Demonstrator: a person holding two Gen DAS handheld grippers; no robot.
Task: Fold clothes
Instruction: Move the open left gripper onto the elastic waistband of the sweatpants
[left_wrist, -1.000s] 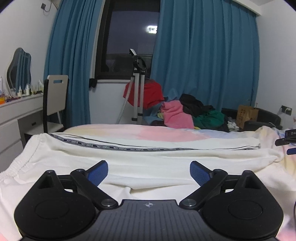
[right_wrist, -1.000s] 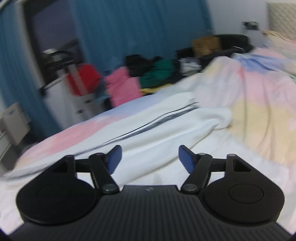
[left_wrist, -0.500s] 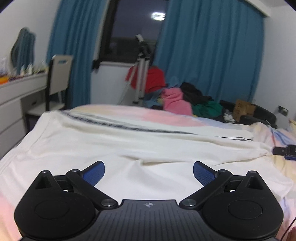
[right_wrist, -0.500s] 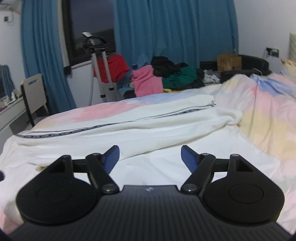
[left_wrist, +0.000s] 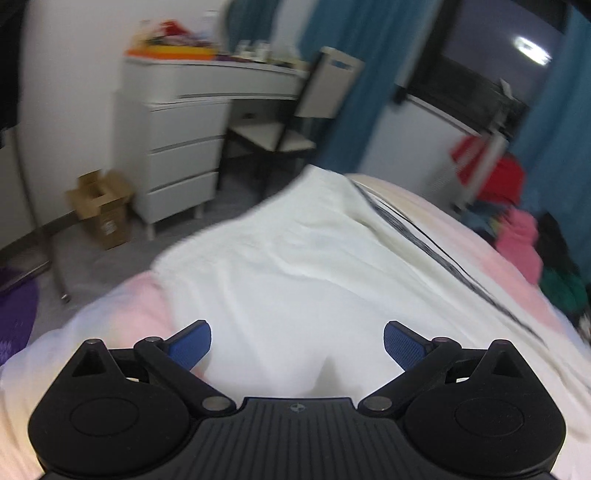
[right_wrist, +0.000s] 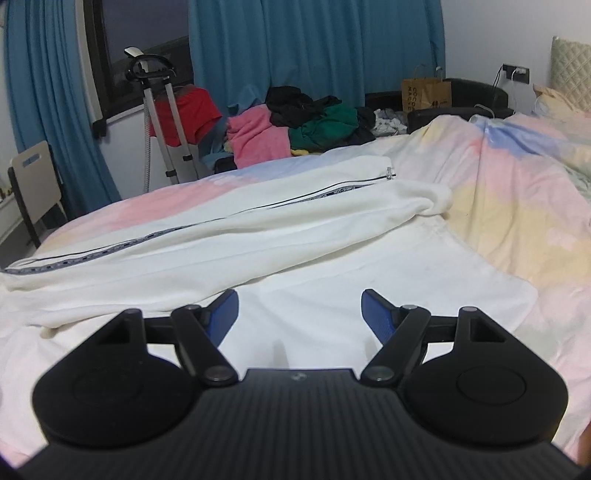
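A white garment with a dark patterned side stripe lies stretched across the pastel bedspread. In the left wrist view the same garment reaches the bed's left end. My left gripper is open and empty, hovering just above the garment near that end. My right gripper is open and empty, just above the garment's near flat part, right of its folded-over upper layer.
A pile of pink, green and black clothes lies beyond the bed. A garment steamer stand with a red item is by the window. A white dresser, a chair and a cardboard box stand left of the bed.
The left gripper has swung left toward the garment's end by the dresser; its view is blurred. The right gripper has moved slightly closer over the garment. Both stay open.
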